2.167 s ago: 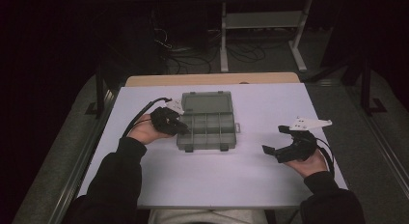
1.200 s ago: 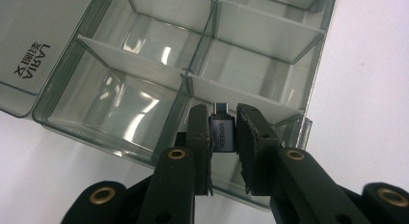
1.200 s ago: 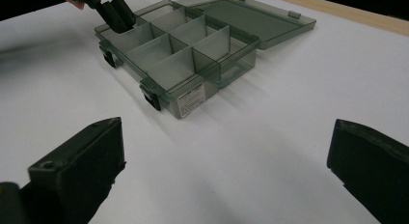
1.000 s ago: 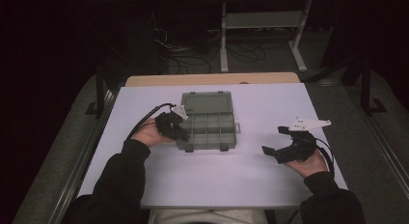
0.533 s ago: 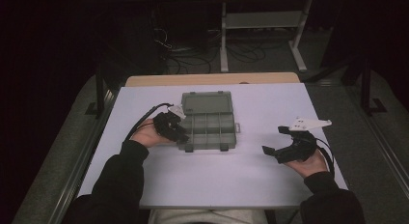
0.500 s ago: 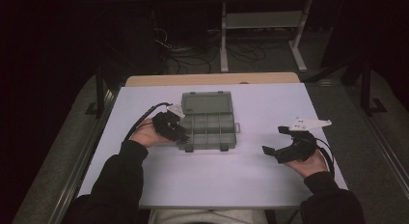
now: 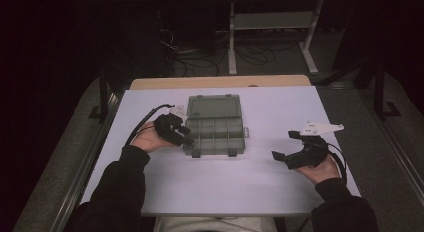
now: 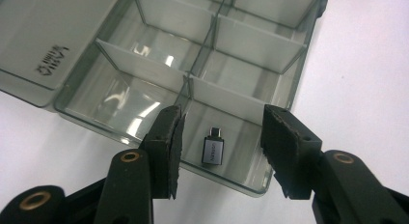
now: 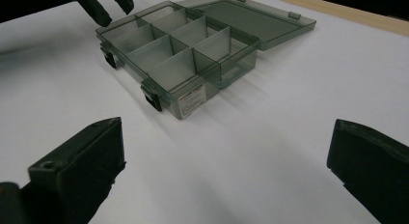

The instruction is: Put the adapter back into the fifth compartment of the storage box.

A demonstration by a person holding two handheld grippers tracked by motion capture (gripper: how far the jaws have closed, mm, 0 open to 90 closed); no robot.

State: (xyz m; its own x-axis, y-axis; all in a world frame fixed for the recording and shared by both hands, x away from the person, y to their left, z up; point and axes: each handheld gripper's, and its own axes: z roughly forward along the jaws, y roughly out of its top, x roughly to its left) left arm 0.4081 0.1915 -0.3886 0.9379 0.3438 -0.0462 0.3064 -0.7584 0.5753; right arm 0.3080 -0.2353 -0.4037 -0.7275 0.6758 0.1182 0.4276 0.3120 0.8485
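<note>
Left gripper view showed the left gripper (image 8: pixel 219 149) spread wide over a small adapter (image 8: pixel 212 151) in the box (image 8: pixel 251 45) — lower centre, likely poised to pick it.

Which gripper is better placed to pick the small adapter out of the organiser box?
Likely the left gripper: its open jaws flank the adapter in the box. The right gripper sits off to the side.
</note>
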